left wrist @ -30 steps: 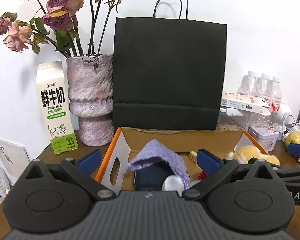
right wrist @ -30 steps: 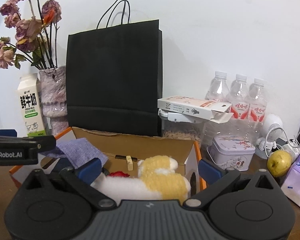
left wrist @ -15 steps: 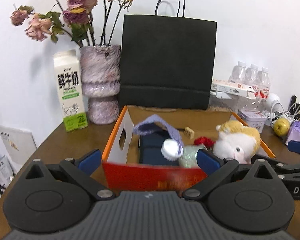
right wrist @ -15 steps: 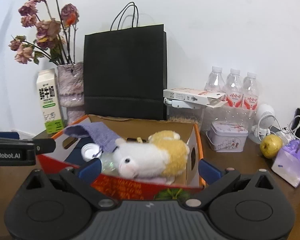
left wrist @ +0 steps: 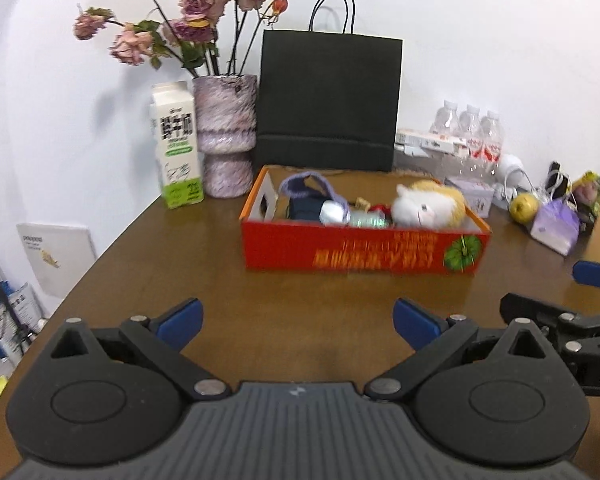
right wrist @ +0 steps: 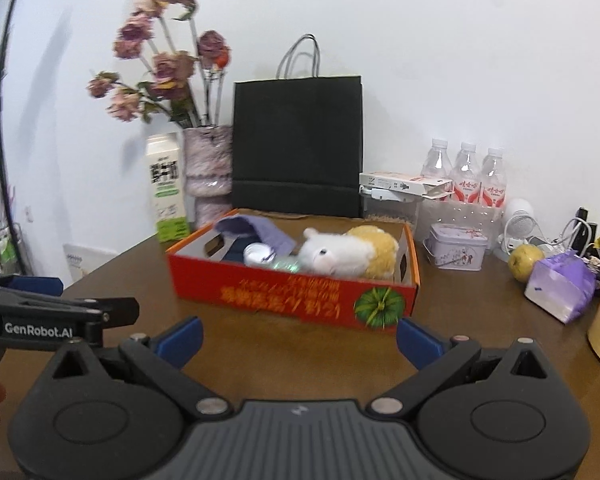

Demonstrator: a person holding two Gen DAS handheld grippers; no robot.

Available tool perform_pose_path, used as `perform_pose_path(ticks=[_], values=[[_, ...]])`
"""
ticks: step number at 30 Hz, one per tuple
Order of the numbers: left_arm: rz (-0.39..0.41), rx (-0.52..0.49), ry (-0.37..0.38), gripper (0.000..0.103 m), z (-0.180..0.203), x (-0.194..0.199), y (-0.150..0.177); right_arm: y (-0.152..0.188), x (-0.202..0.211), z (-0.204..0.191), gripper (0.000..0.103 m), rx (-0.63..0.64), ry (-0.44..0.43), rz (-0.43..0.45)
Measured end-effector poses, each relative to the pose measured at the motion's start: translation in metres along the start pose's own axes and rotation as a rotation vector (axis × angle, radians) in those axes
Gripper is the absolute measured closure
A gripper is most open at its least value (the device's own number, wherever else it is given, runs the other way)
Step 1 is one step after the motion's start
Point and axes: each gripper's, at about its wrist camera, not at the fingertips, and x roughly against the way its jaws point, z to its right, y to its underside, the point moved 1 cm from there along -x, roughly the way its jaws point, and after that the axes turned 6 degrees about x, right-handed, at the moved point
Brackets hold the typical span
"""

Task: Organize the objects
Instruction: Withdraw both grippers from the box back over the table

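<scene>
Two handheld grippers, both spread wide and grasping nothing, held side by side above the near part of a brown table. Left gripper seen from its own camera with blue pads apart; right gripper likewise released, pads apart.

Straight ahead and farther away, well apart from both sets of tongs: a red cardboard box, open at the top, long axis running left to right across the view. Packed inside from left to right: a purple cloth, a dark blue item partly hidden beneath it, a silver-capped container, and a white-and-yellow plush toy on its side at the right end.

Loose things not yet in the box, all to the far right: a yellow-green apple, a purple packet, a small floral tin. Right gripper nearer to these, so probably the better hand for any further pickup.

Along the far wall: milk carton, vase of dried roses, black paper bag, three water bottles.
</scene>
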Motion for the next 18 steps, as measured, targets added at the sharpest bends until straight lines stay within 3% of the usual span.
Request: perform_pose_path(ticks=[10,18], values=[[0.028,0.011,-0.026,0.000,-0.015,0.101,0.048,0.040,0.101,-0.040,0.000,0.018,-0.034,0.013],[0.027,0.007,-0.020,0.000,-0.013,0.138,0.068,0.055,0.147,-0.057,0.000,0.037,-0.070,0.030]])
